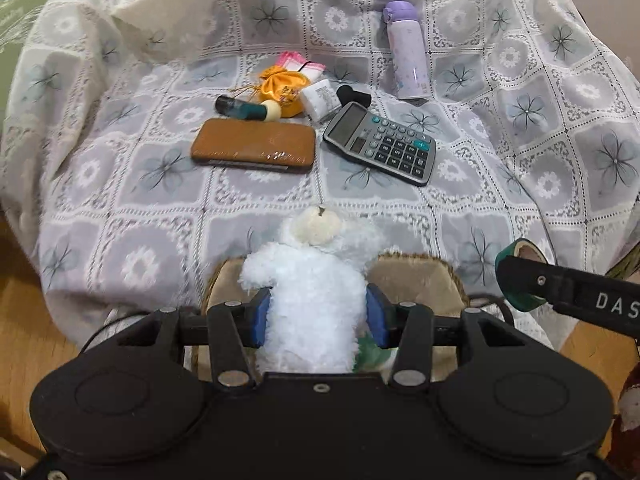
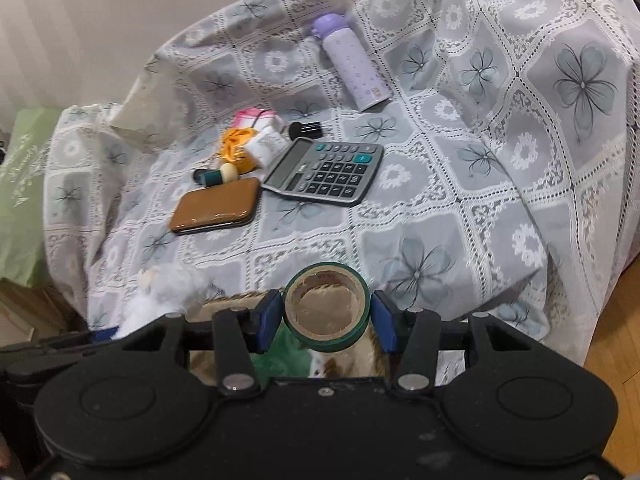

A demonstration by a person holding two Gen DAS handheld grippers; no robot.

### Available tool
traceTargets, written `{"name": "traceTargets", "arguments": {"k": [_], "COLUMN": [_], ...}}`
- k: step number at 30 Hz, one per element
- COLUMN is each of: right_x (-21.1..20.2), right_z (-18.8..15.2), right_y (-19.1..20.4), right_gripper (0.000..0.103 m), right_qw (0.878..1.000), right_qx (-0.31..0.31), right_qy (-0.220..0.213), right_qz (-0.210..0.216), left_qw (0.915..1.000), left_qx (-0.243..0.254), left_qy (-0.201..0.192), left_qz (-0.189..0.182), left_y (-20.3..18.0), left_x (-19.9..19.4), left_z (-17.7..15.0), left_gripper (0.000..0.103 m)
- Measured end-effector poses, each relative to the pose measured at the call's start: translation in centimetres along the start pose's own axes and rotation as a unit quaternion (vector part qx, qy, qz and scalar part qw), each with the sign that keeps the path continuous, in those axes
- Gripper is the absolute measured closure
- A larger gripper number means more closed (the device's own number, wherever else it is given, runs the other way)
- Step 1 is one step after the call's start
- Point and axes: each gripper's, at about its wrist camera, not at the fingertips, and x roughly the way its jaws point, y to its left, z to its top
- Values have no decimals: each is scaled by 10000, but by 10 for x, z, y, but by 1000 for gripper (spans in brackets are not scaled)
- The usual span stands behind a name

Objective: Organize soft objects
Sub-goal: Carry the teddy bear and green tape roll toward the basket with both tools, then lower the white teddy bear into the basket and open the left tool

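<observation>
My left gripper is shut on a fluffy white plush toy, whose cream head points away from me. It hangs over a woven basket with a beige lining at the table's near edge. My right gripper is shut on a green roll of tape, held over the same basket. That tape roll also shows at the right of the left wrist view. The plush toy appears at the lower left of the right wrist view. Something green and soft lies in the basket.
On the flowered lace cloth lie a brown wallet, a calculator, a lilac bottle, an orange satin pouch, a dark tube, a white packet and a pink packet. Wooden floor shows below.
</observation>
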Motion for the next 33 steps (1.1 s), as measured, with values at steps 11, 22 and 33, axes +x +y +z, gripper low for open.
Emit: {"name": "traceTargets", "arguments": {"k": [11, 22, 33], "right_x": [-48, -39, -31], "right_z": [-33, -43, -45], "right_y": [15, 24, 14], "right_gripper": [55, 55, 55], "right_qw": [9990, 9990, 9996], "right_qx": [-251, -385, -138], "right_qy": [-239, 31, 240], "right_qz": [270, 203, 110], "left_qw": [9992, 9982, 9978], "left_qx": [-141, -302, -290], "left_qy": [-198, -5, 195], "left_qz": [325, 519, 557], "left_y": [5, 13, 13], "left_x": [-27, -16, -9], "left_z": [-38, -52, -58], "left_gripper": [56, 56, 56]}}
